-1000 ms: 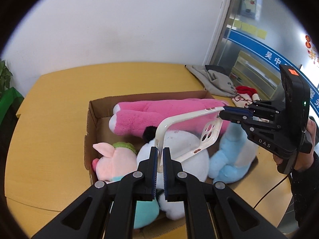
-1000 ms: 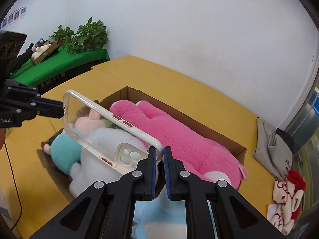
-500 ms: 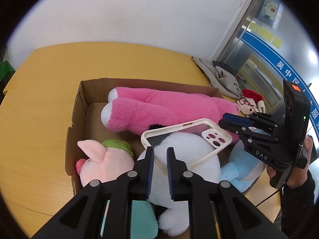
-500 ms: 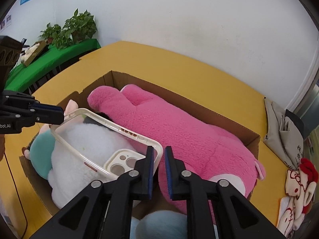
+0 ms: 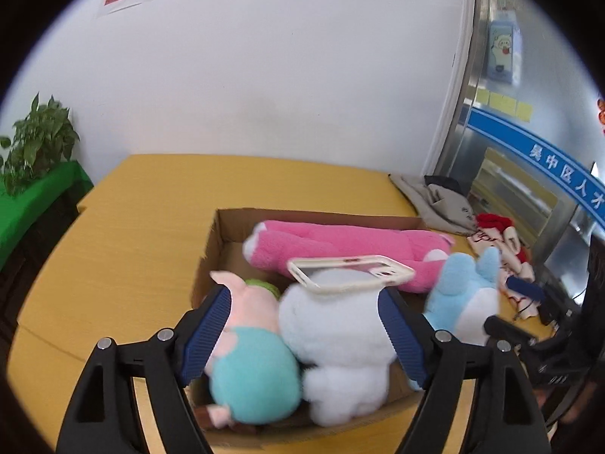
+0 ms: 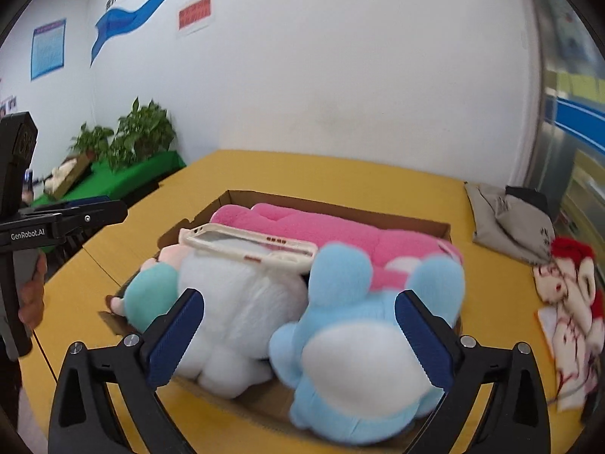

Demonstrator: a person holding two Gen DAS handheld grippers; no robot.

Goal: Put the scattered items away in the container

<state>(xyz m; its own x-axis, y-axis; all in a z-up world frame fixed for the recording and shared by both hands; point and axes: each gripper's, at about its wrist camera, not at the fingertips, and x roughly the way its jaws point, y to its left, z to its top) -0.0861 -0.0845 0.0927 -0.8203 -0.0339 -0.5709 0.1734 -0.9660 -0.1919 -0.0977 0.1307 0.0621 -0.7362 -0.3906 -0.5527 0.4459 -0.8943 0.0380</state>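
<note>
Left gripper [image 5: 304, 327]: jaws spread wide, nothing between blue pads [image 5: 206, 331], both black fingers level. Right gripper [image 6: 298, 335]: jaws spread wide too, empty, blue pads [image 6: 176, 336] facing inward. Left gripper body visible far left of right claw, held in hand [image 6: 32, 299].

Right gripper [image 6: 298, 335] jaws spread wide, empty; phone case [image 6: 249, 246] lies ahead atop white plush [image 6: 238, 302], blue plush [image 6: 363, 344] between fingers.
</note>
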